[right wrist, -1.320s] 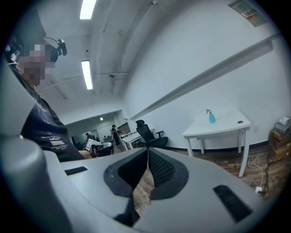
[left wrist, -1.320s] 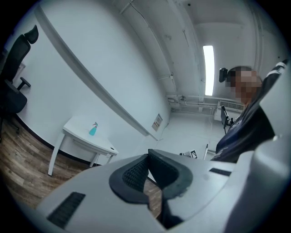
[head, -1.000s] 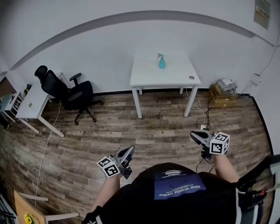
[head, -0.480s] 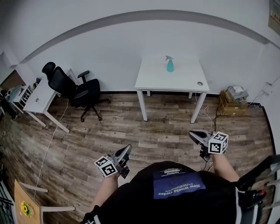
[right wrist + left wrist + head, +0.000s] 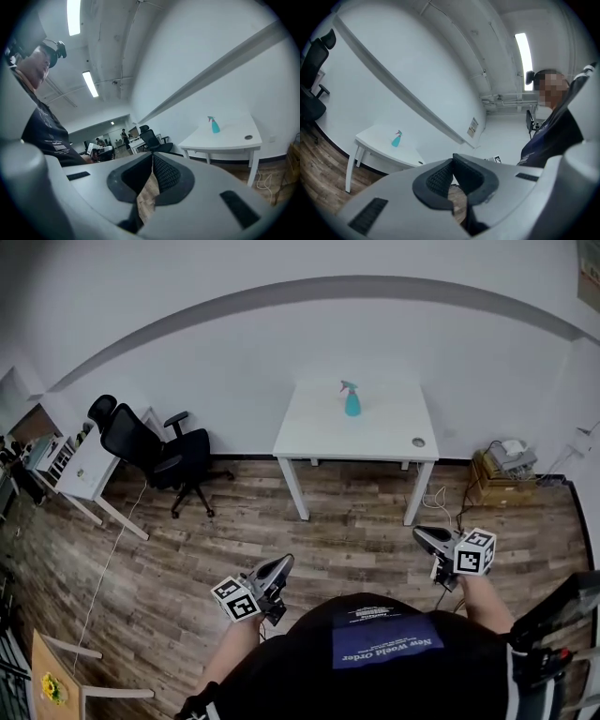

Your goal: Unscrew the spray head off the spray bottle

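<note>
a: which step?
b: just the approach. the spray bottle (image 5: pixel 352 401) stands on the white table (image 5: pixel 319 432) by the far wall, well apart from me.
a: jaws?
b: left gripper (image 5: pixel 279 566) and right gripper (image 5: pixel 424 536) both clenched on nothing. next i close in and open them.
a: its lie?
b: upright, long axis vertical, spray head (image 5: pixel 345 385) on, pointing toward the head view's left.
</note>
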Action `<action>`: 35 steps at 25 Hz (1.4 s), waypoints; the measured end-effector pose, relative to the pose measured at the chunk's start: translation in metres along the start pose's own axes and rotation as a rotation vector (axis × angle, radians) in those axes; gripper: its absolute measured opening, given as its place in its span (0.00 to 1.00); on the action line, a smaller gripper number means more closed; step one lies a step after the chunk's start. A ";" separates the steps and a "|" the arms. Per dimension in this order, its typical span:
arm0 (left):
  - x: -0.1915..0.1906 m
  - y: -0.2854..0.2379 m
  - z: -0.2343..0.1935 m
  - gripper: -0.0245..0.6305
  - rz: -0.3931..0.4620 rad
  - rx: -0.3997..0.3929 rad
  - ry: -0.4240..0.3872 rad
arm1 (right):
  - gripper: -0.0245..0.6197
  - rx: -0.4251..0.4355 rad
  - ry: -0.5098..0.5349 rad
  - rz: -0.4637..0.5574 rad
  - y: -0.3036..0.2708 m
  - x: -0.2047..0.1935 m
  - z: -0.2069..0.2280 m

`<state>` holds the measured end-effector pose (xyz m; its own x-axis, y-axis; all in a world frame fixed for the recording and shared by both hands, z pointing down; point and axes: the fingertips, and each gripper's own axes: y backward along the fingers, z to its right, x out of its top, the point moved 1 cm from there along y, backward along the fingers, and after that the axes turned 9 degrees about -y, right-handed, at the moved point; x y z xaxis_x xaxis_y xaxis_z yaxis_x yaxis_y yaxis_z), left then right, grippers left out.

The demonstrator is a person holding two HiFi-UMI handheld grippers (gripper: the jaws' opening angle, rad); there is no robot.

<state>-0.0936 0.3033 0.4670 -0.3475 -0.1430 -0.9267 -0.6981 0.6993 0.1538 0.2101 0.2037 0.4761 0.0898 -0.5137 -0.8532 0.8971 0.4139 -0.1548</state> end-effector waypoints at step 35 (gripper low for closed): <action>0.058 -0.117 -0.207 0.04 -0.065 -0.235 0.059 | 0.04 -0.178 -0.032 0.062 -0.127 0.072 0.083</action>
<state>-0.1616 0.0683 0.4665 -0.3277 -0.2279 -0.9169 -0.8445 0.5057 0.1762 0.1387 0.0516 0.4760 0.1585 -0.5059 -0.8479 0.7988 0.5705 -0.1911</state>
